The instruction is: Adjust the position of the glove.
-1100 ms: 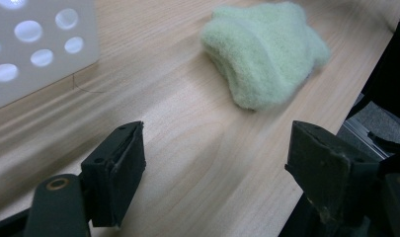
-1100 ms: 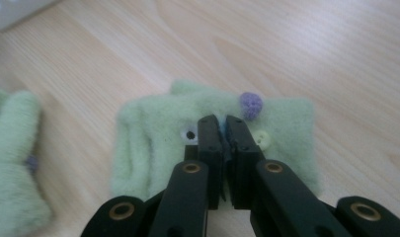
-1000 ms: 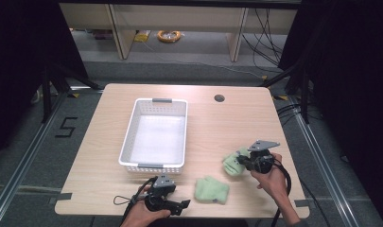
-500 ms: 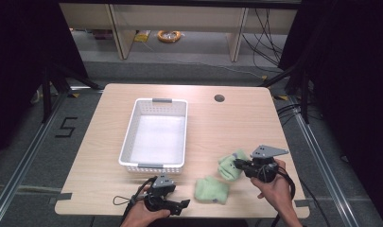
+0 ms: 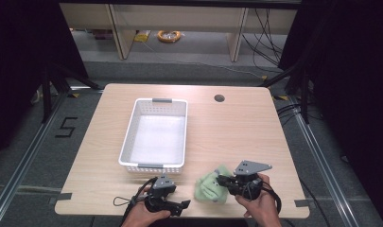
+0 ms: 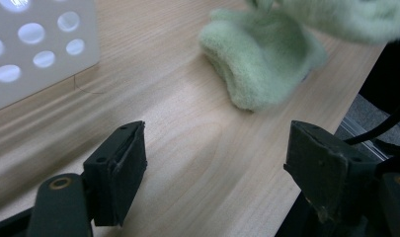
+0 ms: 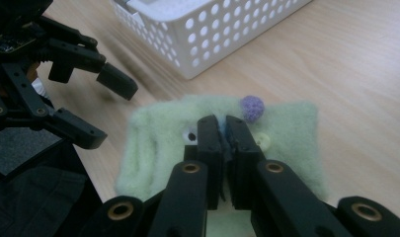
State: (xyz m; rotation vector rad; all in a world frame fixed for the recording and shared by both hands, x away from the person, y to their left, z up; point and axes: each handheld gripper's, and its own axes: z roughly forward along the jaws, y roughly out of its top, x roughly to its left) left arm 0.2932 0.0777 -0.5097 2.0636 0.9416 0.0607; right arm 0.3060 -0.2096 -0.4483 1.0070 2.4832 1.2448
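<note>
My right gripper (image 5: 221, 181) is shut on a light green fleece piece (image 7: 286, 128) that has a purple pom-pom (image 7: 252, 107) and a small button eye. It holds this piece low over the table's near edge, right of centre. A second green fleece piece (image 6: 261, 64) lies on the wood just under and beside the held piece (image 6: 345, 17). In the high view the two read as one green heap (image 5: 209, 187). My left gripper (image 5: 182, 204) rests at the near edge, left of the heap, with its jaws (image 6: 217, 148) open and nothing between them.
A white perforated basket (image 5: 127, 142) stands empty at the table's middle left, its near wall close to my left gripper (image 7: 101, 111). A round cable hole (image 5: 219, 98) sits at the far side. Cables trail from both grippers over the near edge.
My right gripper has carried its green piece to the left and toward the near edge, onto the other green piece. The left gripper has stayed put.
</note>
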